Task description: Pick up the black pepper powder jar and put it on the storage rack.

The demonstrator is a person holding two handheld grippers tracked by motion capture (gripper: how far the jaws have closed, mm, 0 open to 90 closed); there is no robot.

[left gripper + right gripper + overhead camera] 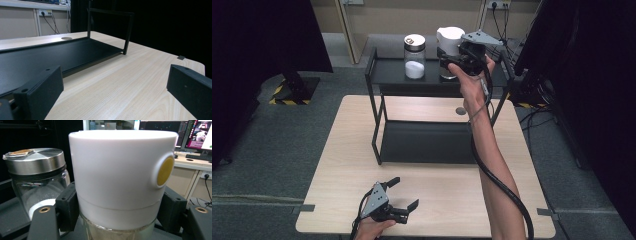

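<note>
Up on the rack's top shelf, the right hand-held gripper is at the white-lidded jar, its jaws set one on each side of the jar just under the lid. From the right gripper view they sit against the jar, clamped on it. Just beside, on the same shelf, stands a glass jar with a metal lid and white powder in the bottom. Down at the near edge of the worktop, well apart from both jars, the left hand-held gripper rests low, jaws spread wide with nothing between them, pointing over bare wood toward the rack's lower shelf.
</note>
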